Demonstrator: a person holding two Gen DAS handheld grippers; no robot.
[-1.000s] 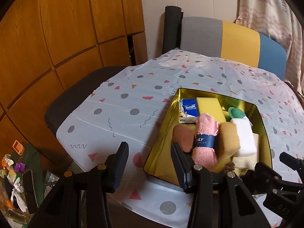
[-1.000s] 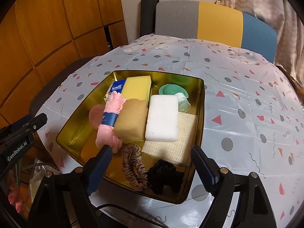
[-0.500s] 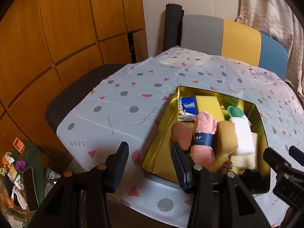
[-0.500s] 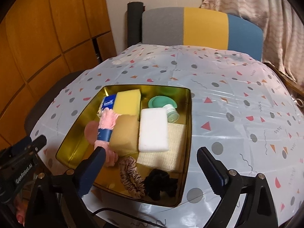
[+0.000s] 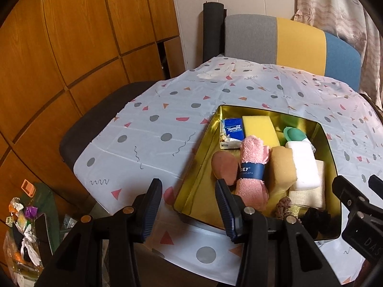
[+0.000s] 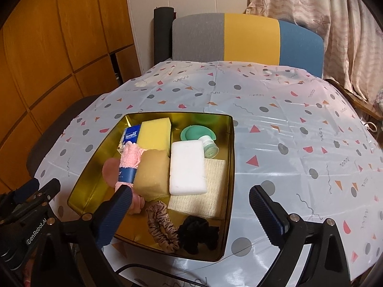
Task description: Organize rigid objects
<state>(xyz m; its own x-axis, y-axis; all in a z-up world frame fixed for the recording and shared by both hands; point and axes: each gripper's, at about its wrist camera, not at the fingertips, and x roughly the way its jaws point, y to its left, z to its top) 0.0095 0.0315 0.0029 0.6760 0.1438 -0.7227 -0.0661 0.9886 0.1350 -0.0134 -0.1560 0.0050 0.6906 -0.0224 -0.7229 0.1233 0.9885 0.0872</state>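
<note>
While both grippers hang above the near edge of the table, the views have widened over the last second: each has drawn back and risen, so the gold tin (image 6: pixel 229 157) now shows whole in the right wrist view, where its near wall had been cut off by the fingers. Nothing inside the tin has shifted. My reading is that this is a pull-back to survey, with no item yet chosen.

The left gripper (image 5: pixel 186 205) is spread, nothing between its fingers, poised over the tin's near left corner. The right gripper (image 6: pixel 191 205) is spread wider, also bare, straddling the tin's near wall.

The tin sits on the patterned tablecloth (image 6: pixel 299 129) toward the table's near left side. Packed in it: a Tempo tissue pack (image 5: pixel 231 132) in the far left corner, a yellow sponge (image 6: pixel 155 134) beside it, a green capped container (image 6: pixel 199 135) by the far right wall, a white foam block (image 6: pixel 188 167) over a beige cloth (image 6: pixel 208 201), a tan sponge (image 6: pixel 152 174), and scrunchies (image 6: pixel 162 227) along the near wall.

The rolled pink washcloth (image 5: pixel 252 165), banded in blue, lies with its long axis running from near wall to far wall, its far end touching the tissue pack. The white block and both sponges run the same way.
</note>
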